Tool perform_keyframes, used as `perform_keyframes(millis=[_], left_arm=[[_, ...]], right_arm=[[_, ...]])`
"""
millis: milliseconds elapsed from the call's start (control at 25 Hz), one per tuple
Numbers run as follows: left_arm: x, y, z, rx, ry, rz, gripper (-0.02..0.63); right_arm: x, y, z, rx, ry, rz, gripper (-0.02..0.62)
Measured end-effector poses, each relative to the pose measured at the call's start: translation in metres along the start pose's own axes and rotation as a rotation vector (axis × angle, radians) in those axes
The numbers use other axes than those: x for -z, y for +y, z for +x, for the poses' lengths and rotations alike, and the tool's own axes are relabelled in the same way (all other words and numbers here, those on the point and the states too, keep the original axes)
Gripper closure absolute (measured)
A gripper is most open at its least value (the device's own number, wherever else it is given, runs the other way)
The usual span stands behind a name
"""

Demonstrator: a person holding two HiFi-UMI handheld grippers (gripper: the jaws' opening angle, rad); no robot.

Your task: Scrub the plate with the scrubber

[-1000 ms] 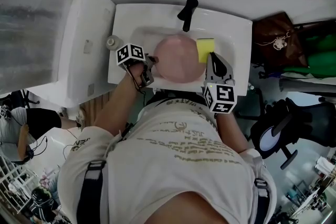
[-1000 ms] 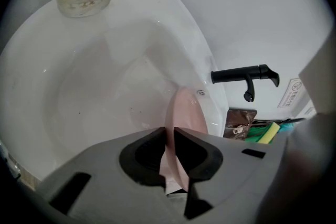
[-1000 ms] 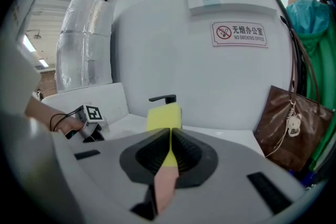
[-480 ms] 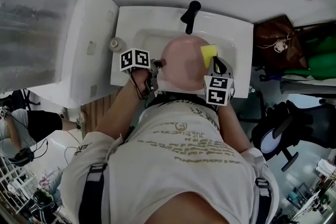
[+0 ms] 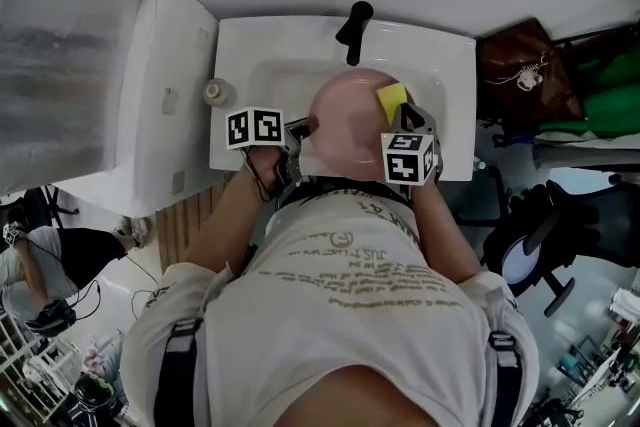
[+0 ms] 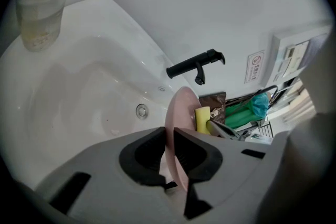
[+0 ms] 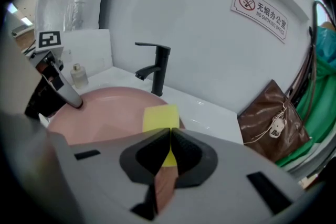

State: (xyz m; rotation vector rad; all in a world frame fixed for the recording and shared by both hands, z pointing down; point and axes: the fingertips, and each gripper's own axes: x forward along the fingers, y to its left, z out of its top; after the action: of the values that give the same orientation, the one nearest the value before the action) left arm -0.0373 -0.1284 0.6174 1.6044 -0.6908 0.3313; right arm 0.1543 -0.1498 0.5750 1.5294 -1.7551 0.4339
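Note:
A round pink plate is held tilted above the white sink basin. My left gripper is shut on its left rim; in the left gripper view the plate stands edge-on between the black pads. My right gripper is shut on a yellow scrubber, which sits at the plate's right side. In the right gripper view the scrubber lies over the plate's face, and the left gripper grips the far rim. Whether scrubber and plate touch I cannot tell.
A black faucet stands behind the basin. A small clear bottle sits on the sink's left ledge. A brown bag and green fabric lie to the right. A white cabinet adjoins the sink on the left.
The right gripper has drawn in toward the plate with the scrubber. The left gripper has shifted a little right, and the plate has risen and tilted.

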Motion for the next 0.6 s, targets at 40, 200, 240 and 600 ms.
perform_keyframes(millis=[40, 200, 240, 600], left_arm=[[0.0, -0.004, -0.001, 0.006, -0.003, 0.018, 0.549], [0.001, -0.011, -0.002, 0.013, 0.004, 0.044, 0.548], [0.002, -0.012, -0.003, 0.014, 0.004, 0.041, 0.548], [0.004, -0.009, -0.01, 0.01, -0.011, 0.021, 0.548]], right_arm=[[0.0, -0.001, 0.001, 0.003, 0.005, -0.001, 0.562], [-0.002, -0.002, 0.006, 0.009, 0.012, -0.002, 0.562], [-0.003, -0.001, 0.007, 0.01, 0.012, -0.003, 0.563], [-0.027, 0.025, 0.026, -0.04, -0.022, -0.044, 0.563]])
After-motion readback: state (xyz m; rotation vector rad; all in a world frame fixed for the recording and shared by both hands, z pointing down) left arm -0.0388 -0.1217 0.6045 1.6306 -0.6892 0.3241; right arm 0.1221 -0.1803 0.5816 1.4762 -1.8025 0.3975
